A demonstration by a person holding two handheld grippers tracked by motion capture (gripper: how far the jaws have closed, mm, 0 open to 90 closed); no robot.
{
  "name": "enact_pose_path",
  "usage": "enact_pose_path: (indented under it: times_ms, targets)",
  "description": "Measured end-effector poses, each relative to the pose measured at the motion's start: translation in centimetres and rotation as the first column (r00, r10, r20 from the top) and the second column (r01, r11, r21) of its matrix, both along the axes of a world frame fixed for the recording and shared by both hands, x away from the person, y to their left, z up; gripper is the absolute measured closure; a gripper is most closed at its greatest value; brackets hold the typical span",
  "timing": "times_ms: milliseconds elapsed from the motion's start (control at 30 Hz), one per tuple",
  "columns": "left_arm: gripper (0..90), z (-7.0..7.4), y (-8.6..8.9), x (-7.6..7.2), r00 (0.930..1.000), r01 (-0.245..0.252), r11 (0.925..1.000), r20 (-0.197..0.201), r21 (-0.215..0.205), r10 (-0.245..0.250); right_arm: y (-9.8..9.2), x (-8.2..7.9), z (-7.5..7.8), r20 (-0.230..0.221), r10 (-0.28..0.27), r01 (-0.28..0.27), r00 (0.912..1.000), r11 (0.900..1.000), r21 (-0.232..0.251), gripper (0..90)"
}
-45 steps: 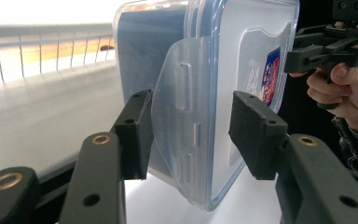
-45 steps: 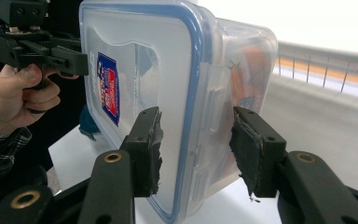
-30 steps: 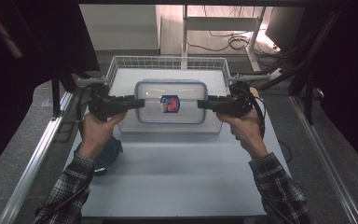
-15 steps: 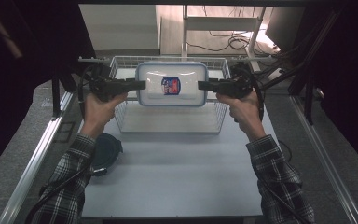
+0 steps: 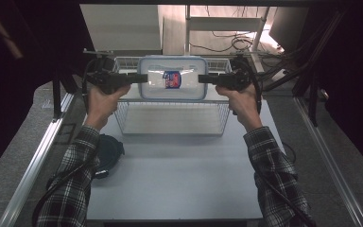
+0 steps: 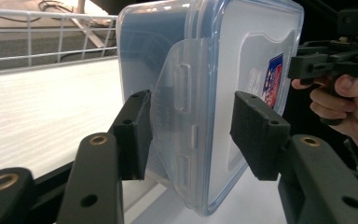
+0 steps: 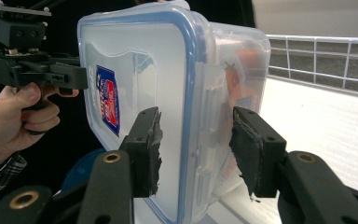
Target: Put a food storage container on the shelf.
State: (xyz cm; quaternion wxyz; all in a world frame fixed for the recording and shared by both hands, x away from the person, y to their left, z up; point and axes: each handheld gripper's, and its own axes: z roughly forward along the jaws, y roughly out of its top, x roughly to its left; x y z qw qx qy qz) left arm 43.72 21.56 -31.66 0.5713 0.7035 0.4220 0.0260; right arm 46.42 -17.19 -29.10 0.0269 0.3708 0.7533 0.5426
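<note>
Left gripper (image 6: 189,135) clamped on the left short end of the clear plastic container (image 5: 172,78), jaws roughly half open, one pad on the lid face, one on the base wall, straddling the side latch flap (image 6: 179,109). Right gripper (image 7: 193,149) did the same on the opposite short end, pads either side of the blue seal rim. Two-ended pinch made sense: the box was too wide for one tool, and gripping at both ends kept it level and stopped it twisting.

In the high view the left gripper (image 5: 139,78) sat at the box's 9 o'clock, the right gripper (image 5: 203,78) at its 3 o'clock, and both hands were extended well forward. The container was carried in the air, lid with red-blue sticker (image 5: 172,79) facing up toward the camera, above the far part of the white wire basket (image 5: 170,120). Probably it was being lifted out of, or carried across, the basket; which one couldn't be told.

The basket stood on the white table (image 5: 179,179), at 12 o'clock from the person. A dark round object (image 5: 108,152) lay at the basket's 7 o'clock near the left sleeve, well apart from the box. Contents of the container were too blurred to name, something orange-ish inside.
</note>
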Motion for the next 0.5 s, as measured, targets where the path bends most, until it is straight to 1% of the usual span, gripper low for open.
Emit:
enact_pose_path:
  times_ms: [67, 100, 133, 233, 333, 467, 500]
  targets:
    - [48.4, -0.3, 0.1, 0.3, 0.9999, -0.004, 1.0000, -0.010, -0.006, 0.003, 0.2, 0.4, -0.1, -0.002, -0.004, 0.004, 1.0000, 1.000, -0.006, 52.4]
    - [48.4, -0.4, 0.0, 0.3, 0.9999, -0.004, 1.0000, -0.010, 0.000, 0.004, 0.2, 0.6, -0.1, -0.004, -0.006, 0.006, 1.0000, 1.000, -0.009, 52.2]
    - [48.4, -0.5, -0.1, 0.3, 0.9998, -0.007, 0.9999, -0.017, -0.008, 0.007, 0.3, 0.7, -0.2, -0.010, -0.009, 0.009, 0.9999, 1.000, -0.011, 51.9]
    - [48.4, -0.4, -0.1, 0.4, 0.9999, -0.011, 0.9999, -0.009, 0.001, 0.011, 0.3, 1.0, -0.3, -0.015, -0.014, 0.014, 0.9998, 1.000, -0.010, 51.4]
    - [48.1, -0.4, -0.2, 0.5, 0.9997, -0.015, 0.9999, -0.017, 0.005, 0.015, 0.3, 1.2, -0.3, -0.023, -0.024, 0.023, 0.9994, 1.000, -0.005, 50.6]
    - [47.4, -0.4, -0.4, 0.5, 0.9996, -0.029, 0.9995, -0.004, 0.009, 0.029, 0.4, 1.4, -0.4, -0.027, -0.030, 0.030, 0.9992, 1.000, 0.000, 50.1]
    - [46.9, -0.5, -0.4, 0.6, 0.9994, -0.035, 0.9994, 0.001, 0.003, 0.035, 0.3, 1.5, -0.5, -0.027, -0.034, 0.034, 0.9991, 0.999, 0.005, 49.8]
